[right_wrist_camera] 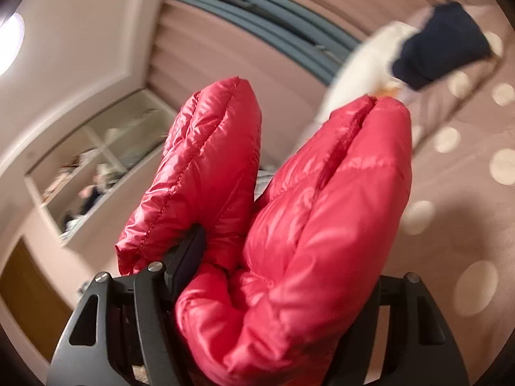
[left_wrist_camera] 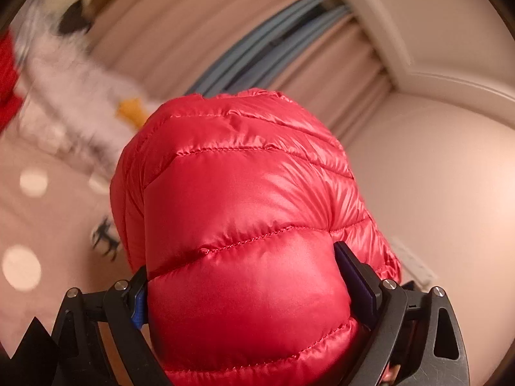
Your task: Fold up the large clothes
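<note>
A shiny red quilted down jacket (left_wrist_camera: 244, 199) fills the middle of the left wrist view. My left gripper (left_wrist_camera: 241, 276) is shut on a thick bunch of it, a black finger (left_wrist_camera: 357, 273) on each side. In the right wrist view the same red jacket (right_wrist_camera: 309, 209) bulges up in two puffy lobes. My right gripper (right_wrist_camera: 273, 257) is shut on it; the left finger (right_wrist_camera: 186, 257) shows, the right one is hidden by fabric. Both grippers hold the jacket up off the bed.
A pink bedspread with pale dots (right_wrist_camera: 466, 177) lies below. A white plush toy with a dark hat (right_wrist_camera: 441, 45) sits at the bed's head; it also shows blurred in the left wrist view (left_wrist_camera: 80, 96). Pink curtains (left_wrist_camera: 193, 32), a shelf niche (right_wrist_camera: 96, 167) and walls lie behind.
</note>
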The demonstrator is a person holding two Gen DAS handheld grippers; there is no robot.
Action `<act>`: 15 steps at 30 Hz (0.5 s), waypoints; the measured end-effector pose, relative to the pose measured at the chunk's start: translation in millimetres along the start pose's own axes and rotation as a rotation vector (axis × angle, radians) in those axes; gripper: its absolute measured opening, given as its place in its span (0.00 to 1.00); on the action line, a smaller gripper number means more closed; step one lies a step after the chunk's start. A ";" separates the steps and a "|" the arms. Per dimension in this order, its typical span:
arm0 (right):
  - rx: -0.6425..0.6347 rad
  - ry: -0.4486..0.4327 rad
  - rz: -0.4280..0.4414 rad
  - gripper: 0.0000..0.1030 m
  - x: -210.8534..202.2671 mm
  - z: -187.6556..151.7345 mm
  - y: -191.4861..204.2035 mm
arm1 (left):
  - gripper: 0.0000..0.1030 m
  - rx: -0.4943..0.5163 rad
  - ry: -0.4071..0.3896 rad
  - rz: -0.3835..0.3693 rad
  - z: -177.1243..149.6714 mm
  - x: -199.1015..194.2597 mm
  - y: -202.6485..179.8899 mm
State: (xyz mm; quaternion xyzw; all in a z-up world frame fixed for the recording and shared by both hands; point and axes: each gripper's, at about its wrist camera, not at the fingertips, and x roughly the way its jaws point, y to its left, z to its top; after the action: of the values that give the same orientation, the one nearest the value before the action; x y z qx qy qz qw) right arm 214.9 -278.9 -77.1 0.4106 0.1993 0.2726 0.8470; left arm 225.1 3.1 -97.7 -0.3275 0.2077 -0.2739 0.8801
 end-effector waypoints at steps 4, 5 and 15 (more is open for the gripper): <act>0.131 0.103 -0.243 0.65 48.4 -12.6 -84.6 | 0.90 -0.079 0.163 0.216 -25.2 61.1 69.7; 0.193 0.171 -0.338 0.65 63.3 -23.5 -115.3 | 0.90 -0.065 0.203 0.290 -34.7 72.4 84.0; -0.032 0.240 -0.753 0.87 63.5 -34.5 -84.5 | 0.90 0.033 0.231 0.459 -36.8 35.4 57.0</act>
State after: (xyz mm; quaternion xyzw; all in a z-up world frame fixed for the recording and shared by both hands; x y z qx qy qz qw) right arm 269.7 -262.5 -172.4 0.2606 0.4291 -0.0078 0.8648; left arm 251.9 0.4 -169.4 -0.2238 0.3713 -0.1057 0.8949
